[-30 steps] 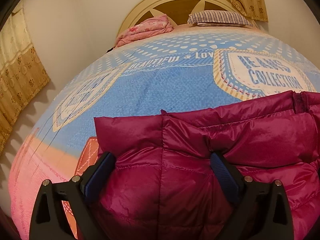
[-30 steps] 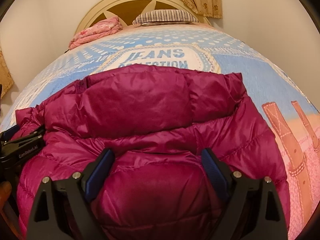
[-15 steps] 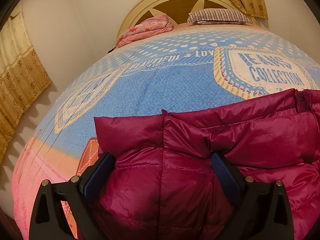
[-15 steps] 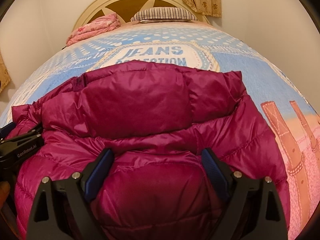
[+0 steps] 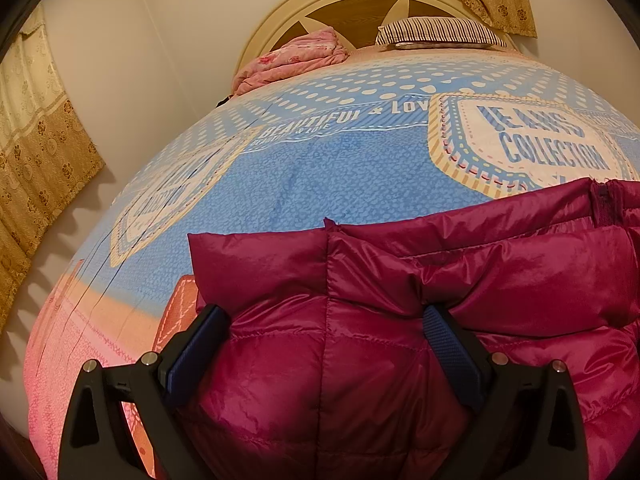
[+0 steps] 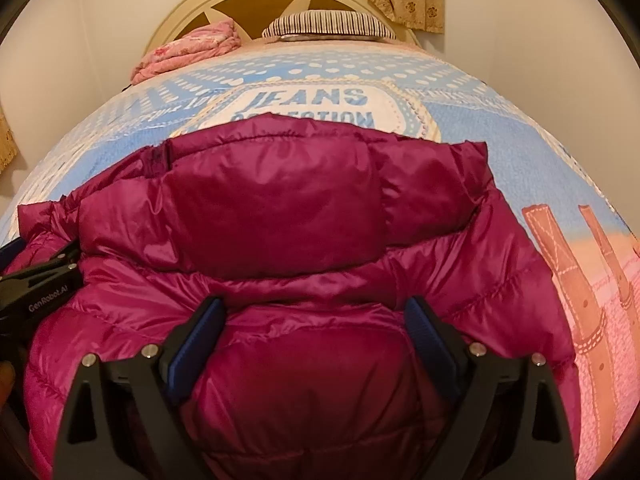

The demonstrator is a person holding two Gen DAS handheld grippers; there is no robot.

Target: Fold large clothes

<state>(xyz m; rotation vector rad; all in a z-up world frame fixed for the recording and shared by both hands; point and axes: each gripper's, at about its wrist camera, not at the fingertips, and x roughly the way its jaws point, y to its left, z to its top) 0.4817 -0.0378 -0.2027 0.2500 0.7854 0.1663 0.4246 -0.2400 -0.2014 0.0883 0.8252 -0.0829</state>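
- Left gripper (image 5: 324,332) – jaws spread wide, magenta puffer jacket (image 5: 400,300) bulging between them
- Right gripper (image 6: 316,320) likewise spread over the jacket on the bedspread (image 6: 500,128)

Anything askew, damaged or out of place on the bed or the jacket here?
Nothing stands out. The magenta quilted puffer jacket lies partly folded on the blue-and-pink printed bedspread, with no tears visible; the crumpled pink blanket sits by the headboard.

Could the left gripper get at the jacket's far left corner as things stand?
Probably yes. The left gripper has its jaws open astride the magenta jacket, and the corner lies just ahead on the bedspread, with nothing on top of it.
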